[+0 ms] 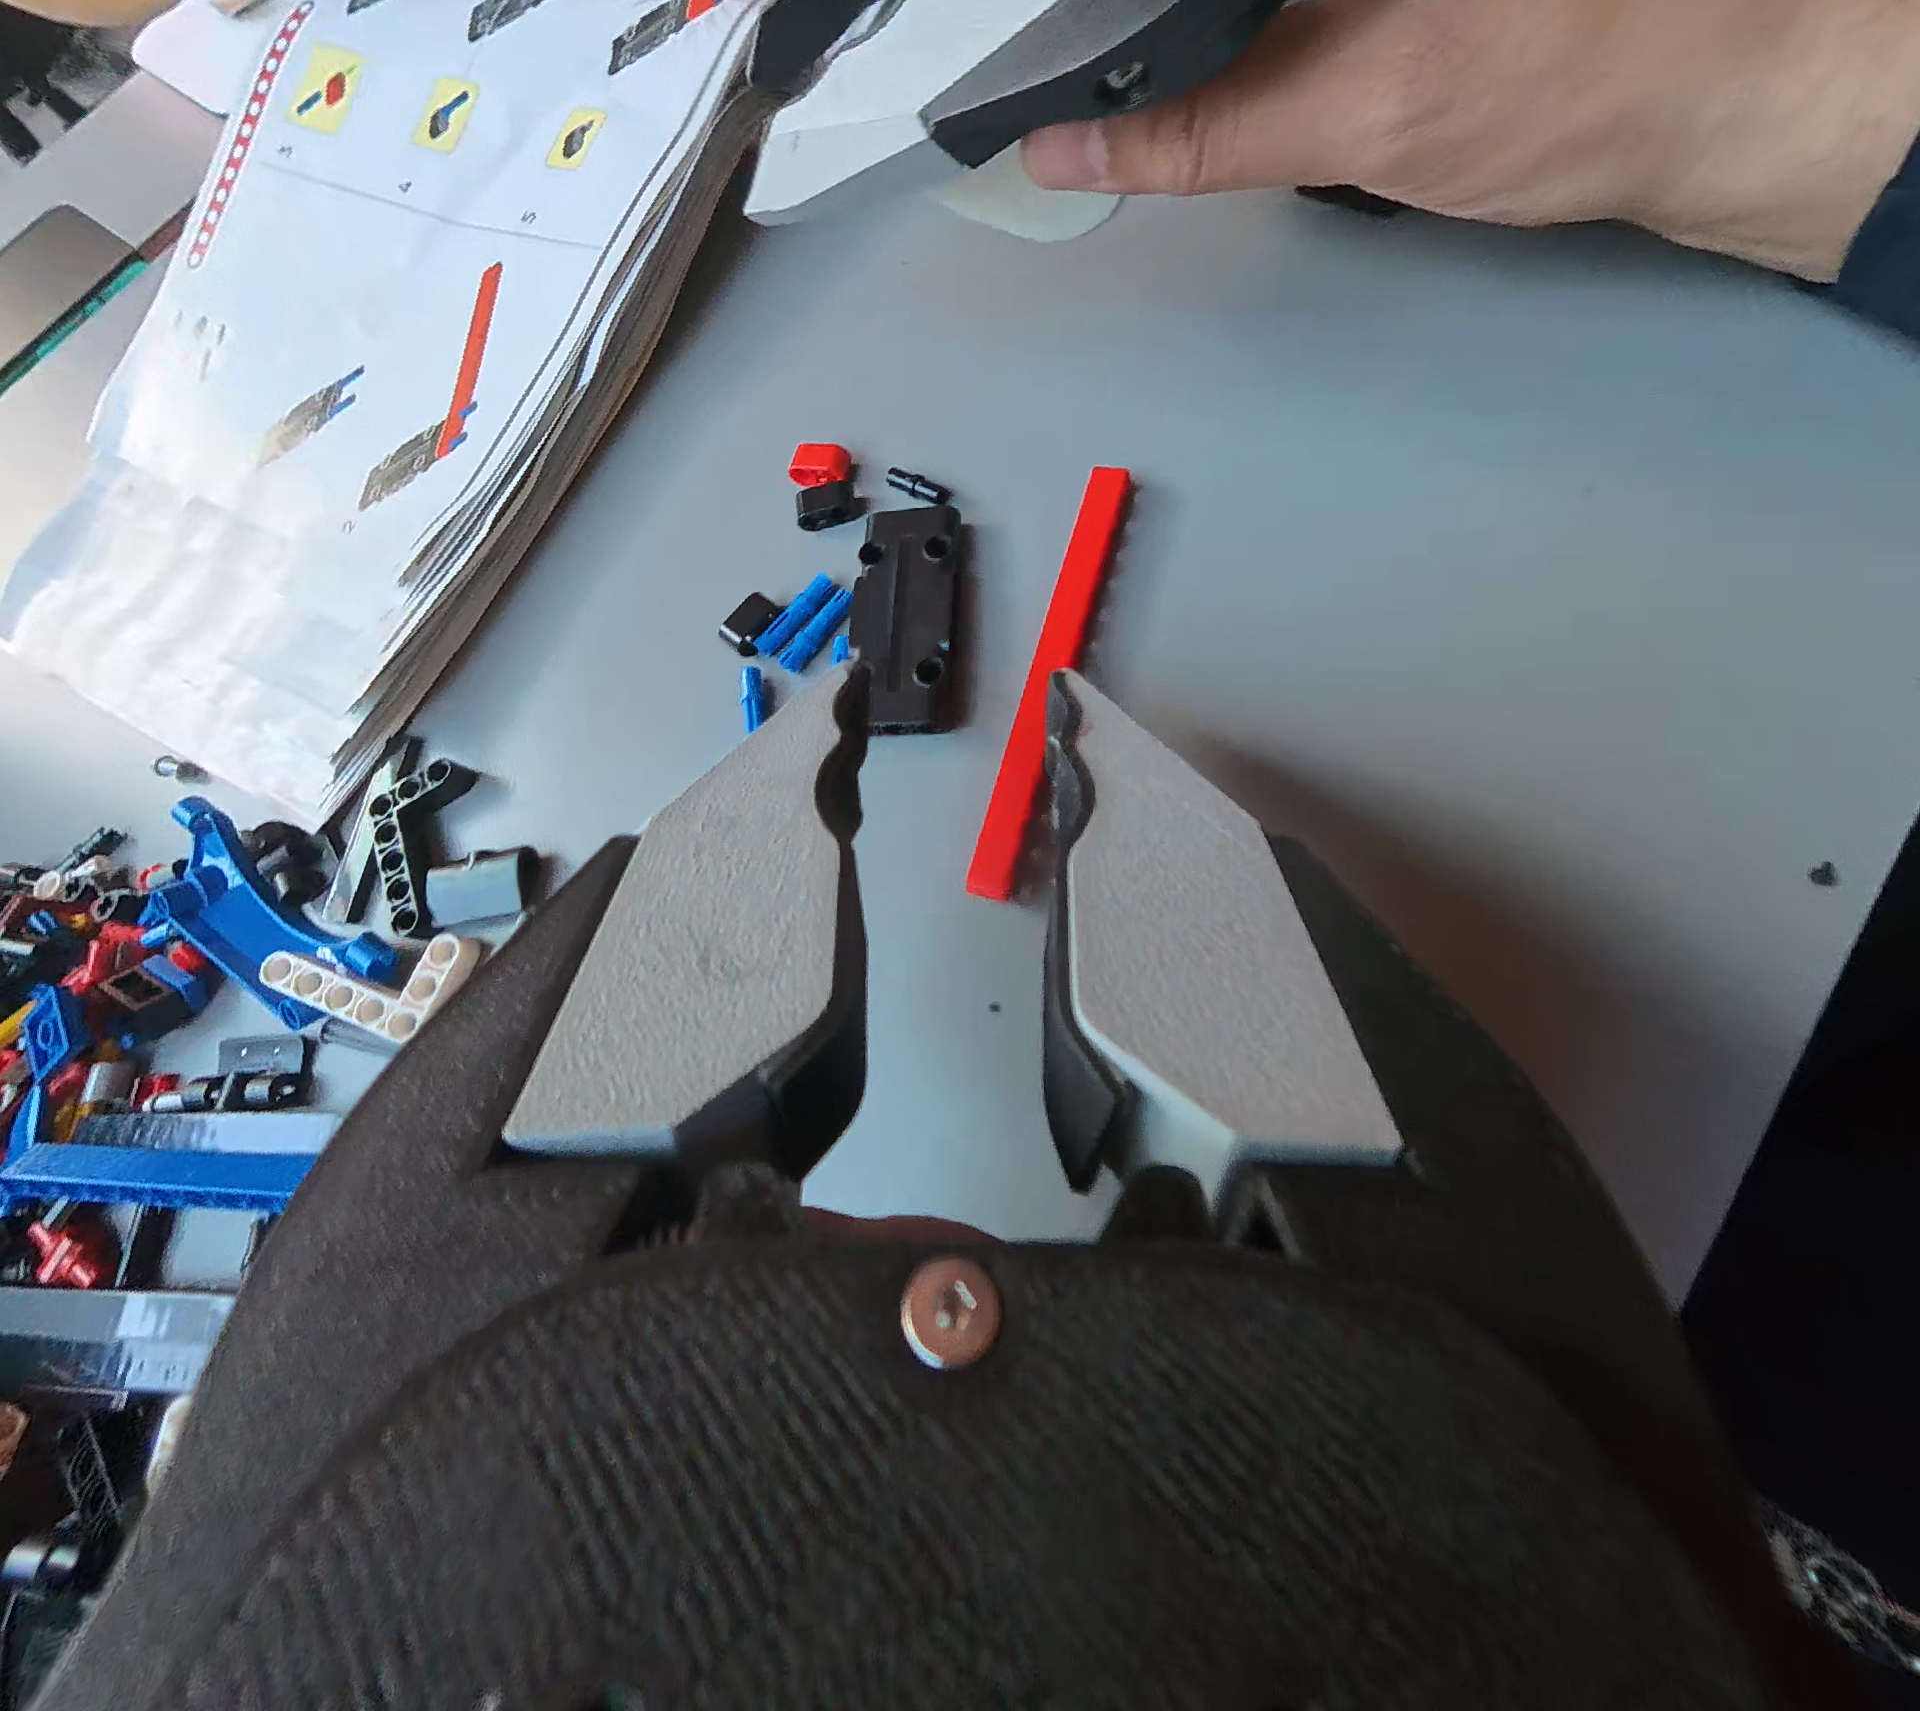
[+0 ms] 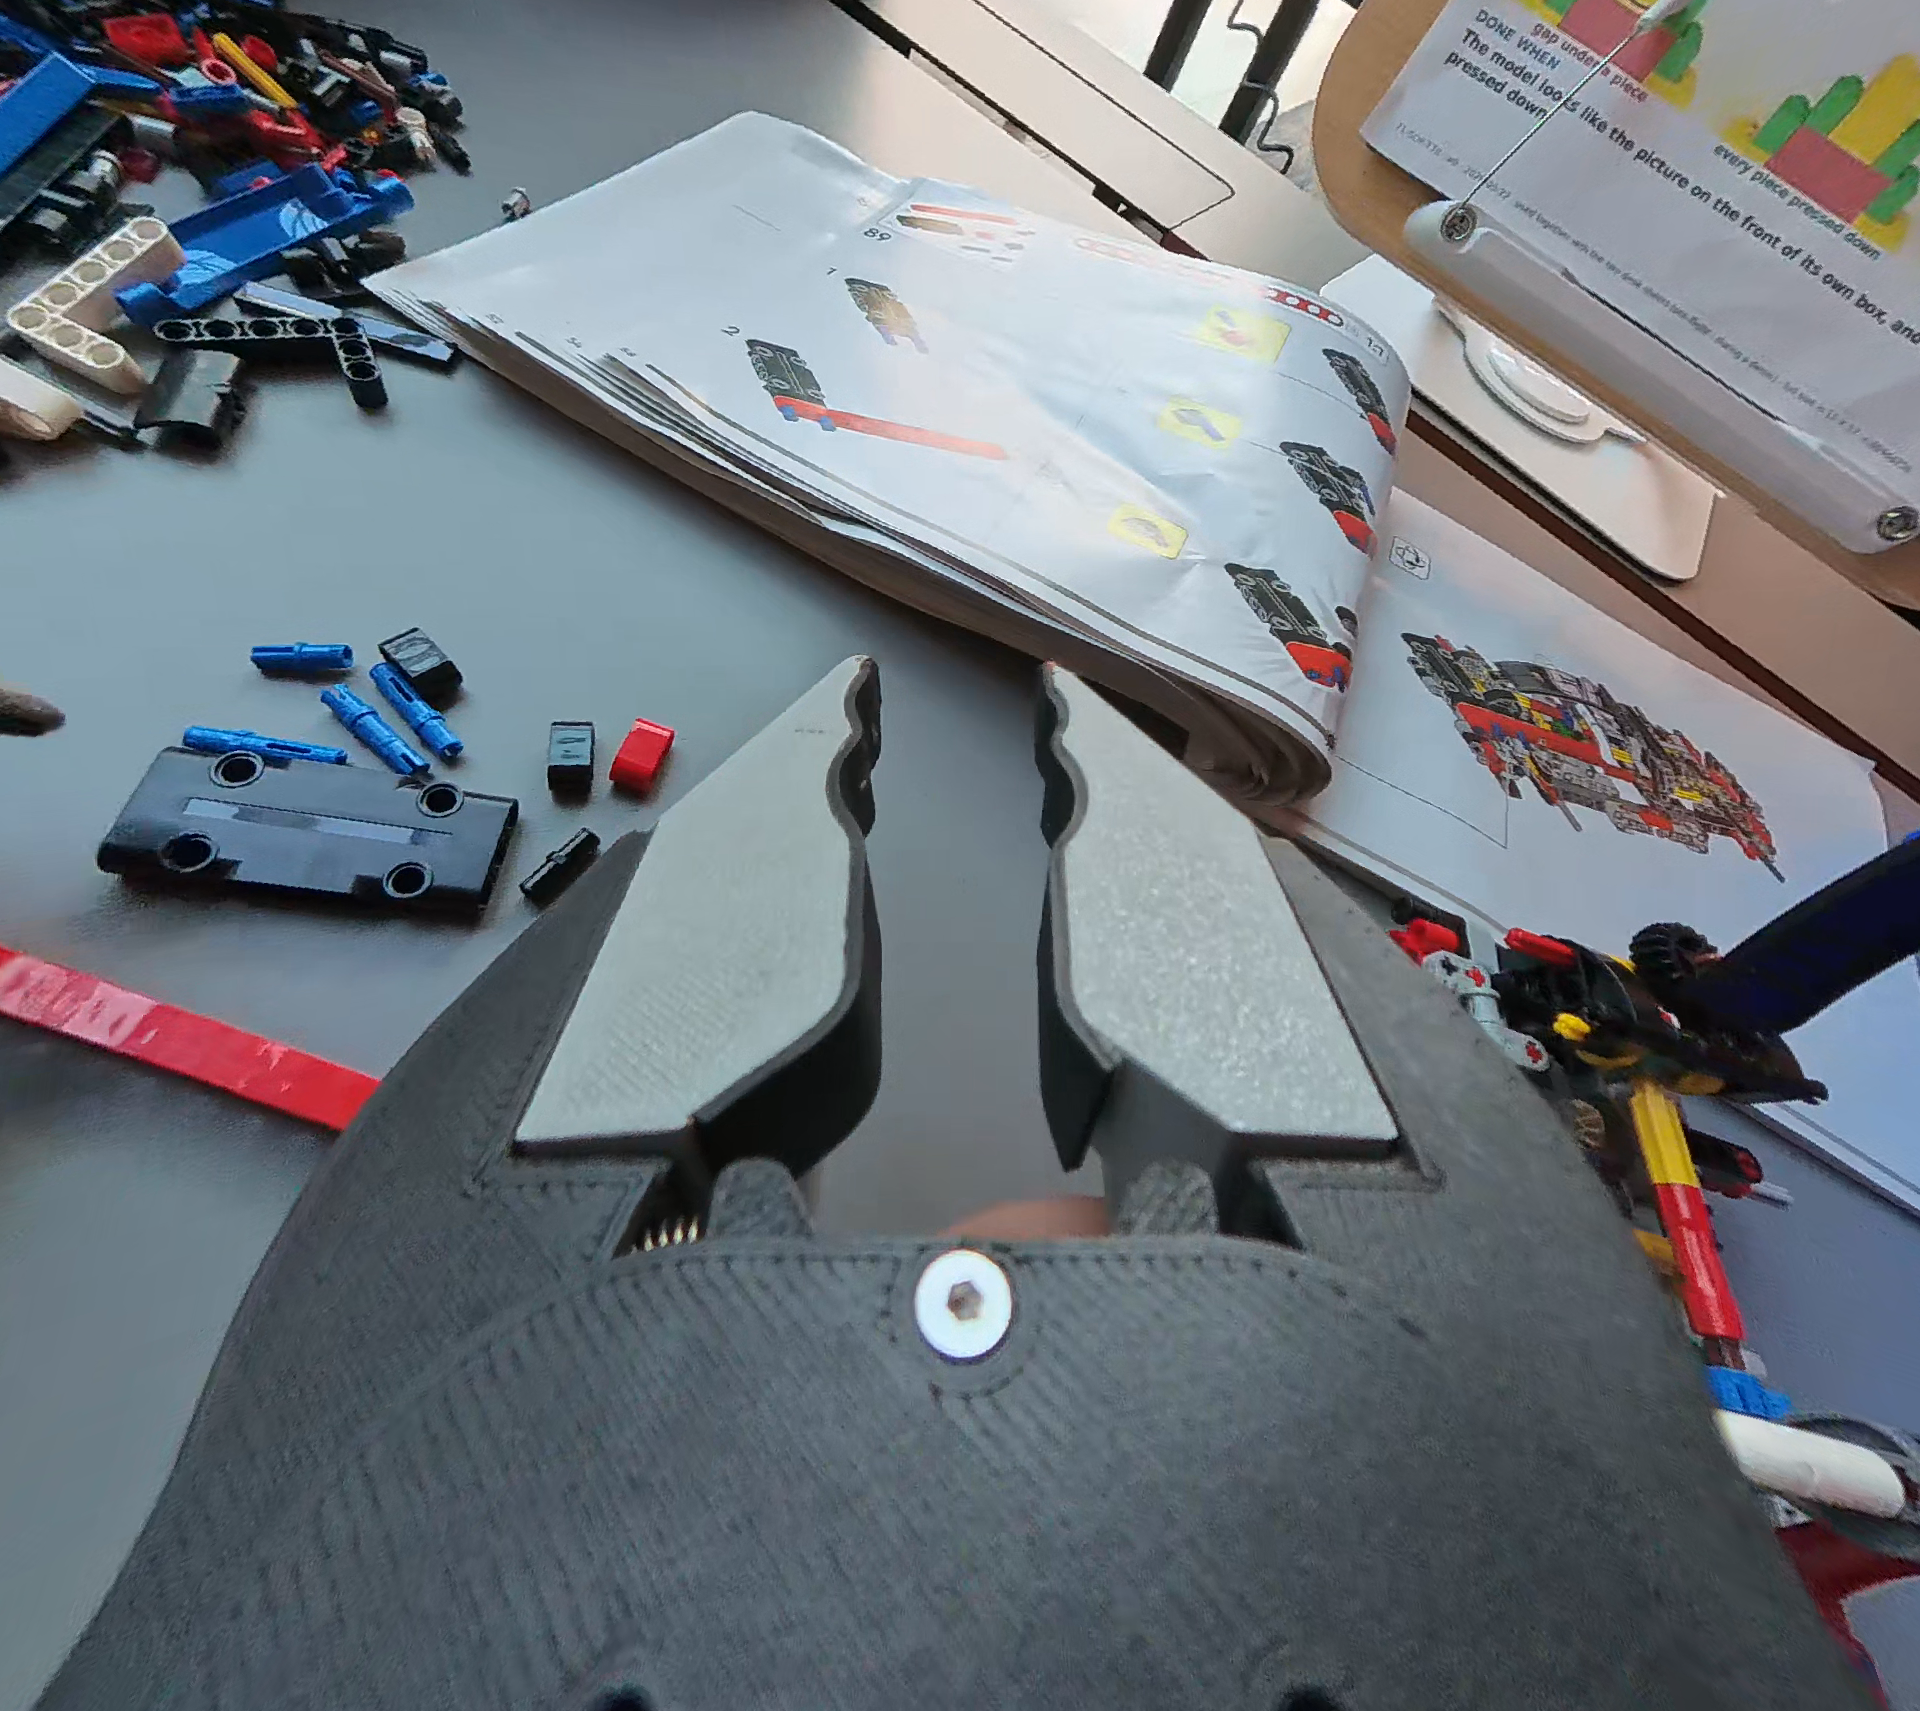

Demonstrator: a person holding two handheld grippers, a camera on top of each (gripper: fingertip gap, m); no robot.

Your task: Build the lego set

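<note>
My left gripper is open and holds nothing. It hovers over the grey table. A long red beam lies flat just beside its right finger. A black panel with holes lies just past its left finger. Blue pins, a small red piece and small black pieces lie by the panel. My right gripper is open with nothing between its fingers, next to the open instruction booklet. It also shows in the left wrist view, held in a hand. The panel and beam lie to its left.
A pile of loose building pieces lies to the left; it shows in the right wrist view too. The booklet covers the far left. A partly built model sits at the right. A sign on a stand stands behind.
</note>
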